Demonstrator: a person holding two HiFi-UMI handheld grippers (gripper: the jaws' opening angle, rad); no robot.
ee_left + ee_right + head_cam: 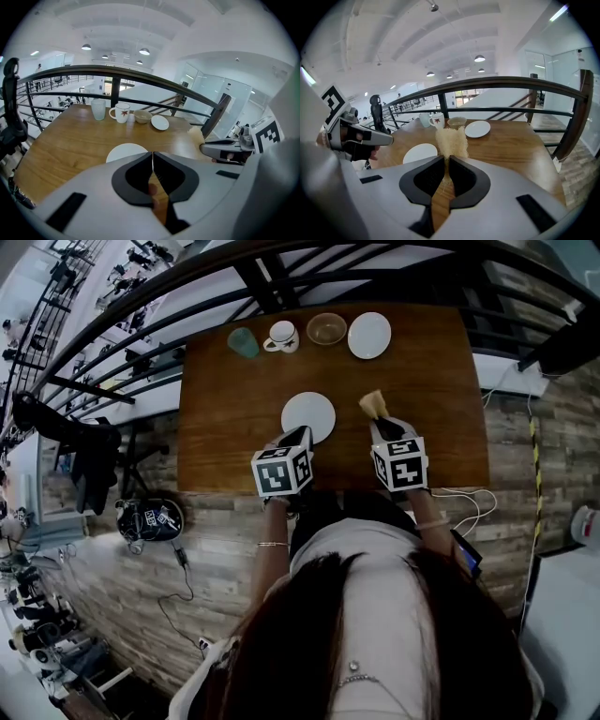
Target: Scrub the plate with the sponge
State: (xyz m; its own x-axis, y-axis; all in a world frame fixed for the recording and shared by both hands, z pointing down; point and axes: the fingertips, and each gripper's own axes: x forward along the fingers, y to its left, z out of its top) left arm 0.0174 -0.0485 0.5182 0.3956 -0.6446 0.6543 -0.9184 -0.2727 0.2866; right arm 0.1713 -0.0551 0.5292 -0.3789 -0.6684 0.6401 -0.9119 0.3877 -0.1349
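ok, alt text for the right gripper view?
Right gripper, jaws shut on a pale fibrous sponge, over a wooden table. A white plate lies left of it; mug, bowl and second plate at the far edge.

From here I read the table (234, 399) as smooth, warm-grained wood with a soft sheen, the plate (308, 416) as smooth white glazed ware, the sponge (451, 140) as pale, coarse, fibrous stuff, and the left gripper (153, 158) and right gripper (446, 161) as matt grey plastic, each with 2 black liners.

white plate (308, 416), pale yellow sponge (373, 405), brown table (234, 409)
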